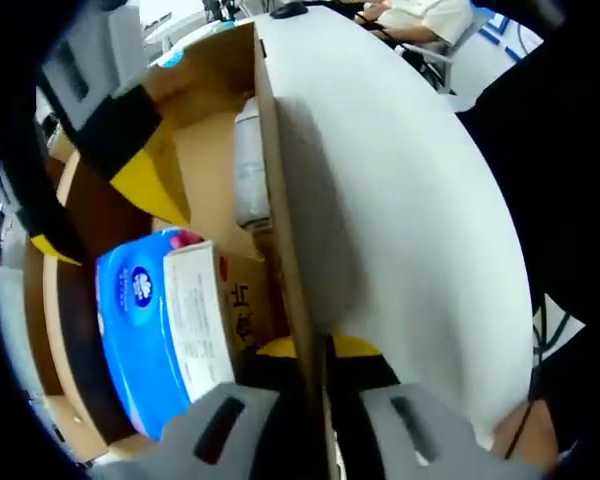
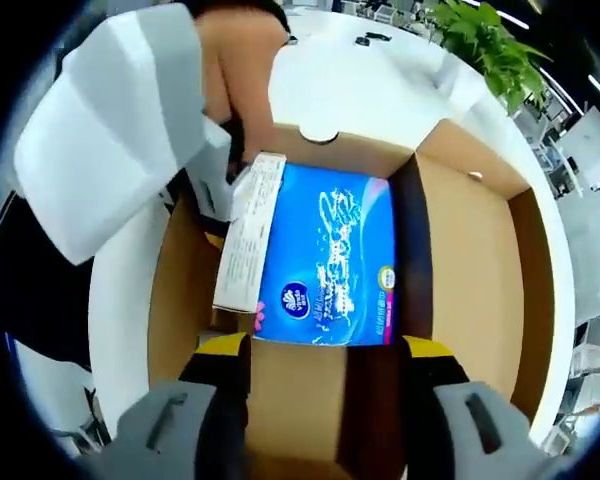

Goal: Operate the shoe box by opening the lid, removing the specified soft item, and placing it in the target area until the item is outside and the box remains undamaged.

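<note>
The left claw (image 1: 315,420) straddles the wall of the open cardboard box (image 1: 280,200), its jaws pinching that edge. The right claw (image 2: 320,385), spread wide, hangs over the box floor, with the blue tissue pack (image 2: 325,255) just beyond at 12 o'clock, a white carton (image 2: 248,235) touching it at 9 o'clock. The white tabletop (image 1: 410,200) lies beyond.

Cardboard shoe box (image 2: 480,250) on white table (image 1: 400,180)
</note>
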`<state>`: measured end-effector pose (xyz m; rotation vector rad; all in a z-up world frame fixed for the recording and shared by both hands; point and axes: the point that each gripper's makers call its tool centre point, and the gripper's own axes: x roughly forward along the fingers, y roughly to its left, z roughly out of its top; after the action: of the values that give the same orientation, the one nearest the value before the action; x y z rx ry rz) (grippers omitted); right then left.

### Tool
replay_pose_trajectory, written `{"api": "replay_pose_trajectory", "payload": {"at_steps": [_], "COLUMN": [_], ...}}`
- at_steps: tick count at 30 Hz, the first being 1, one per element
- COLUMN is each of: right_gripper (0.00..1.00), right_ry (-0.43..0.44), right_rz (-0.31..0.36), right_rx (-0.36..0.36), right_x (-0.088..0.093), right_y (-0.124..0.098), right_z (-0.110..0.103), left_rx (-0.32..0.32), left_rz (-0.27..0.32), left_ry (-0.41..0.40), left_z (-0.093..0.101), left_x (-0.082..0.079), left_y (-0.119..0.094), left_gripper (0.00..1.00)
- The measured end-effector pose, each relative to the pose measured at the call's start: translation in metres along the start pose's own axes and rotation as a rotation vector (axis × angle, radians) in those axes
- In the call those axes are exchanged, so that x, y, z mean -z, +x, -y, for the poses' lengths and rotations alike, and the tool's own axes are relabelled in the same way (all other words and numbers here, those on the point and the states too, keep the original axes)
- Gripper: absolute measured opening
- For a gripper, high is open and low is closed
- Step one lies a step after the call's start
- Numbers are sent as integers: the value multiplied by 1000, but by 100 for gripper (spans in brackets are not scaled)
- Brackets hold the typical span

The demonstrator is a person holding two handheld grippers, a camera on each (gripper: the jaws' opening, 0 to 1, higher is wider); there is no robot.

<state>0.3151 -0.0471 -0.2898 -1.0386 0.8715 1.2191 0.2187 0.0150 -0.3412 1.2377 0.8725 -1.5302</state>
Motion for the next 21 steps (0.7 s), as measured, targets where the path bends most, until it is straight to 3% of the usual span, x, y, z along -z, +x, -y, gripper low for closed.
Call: {"api": "replay_pose_trajectory", "payload": {"at_steps": [21], "right_gripper": [62], "right_ry": [19], "right_rz": [-31], "right_rx": [-21], "right_x": [-5], "right_y": [16], "right_z": [-3], "left_rx": [-2], "left_rz": [1], "left_ry": [4], "left_z": [-4], "left_x": [1], "left_y": [0], "left_gripper": [6]}}
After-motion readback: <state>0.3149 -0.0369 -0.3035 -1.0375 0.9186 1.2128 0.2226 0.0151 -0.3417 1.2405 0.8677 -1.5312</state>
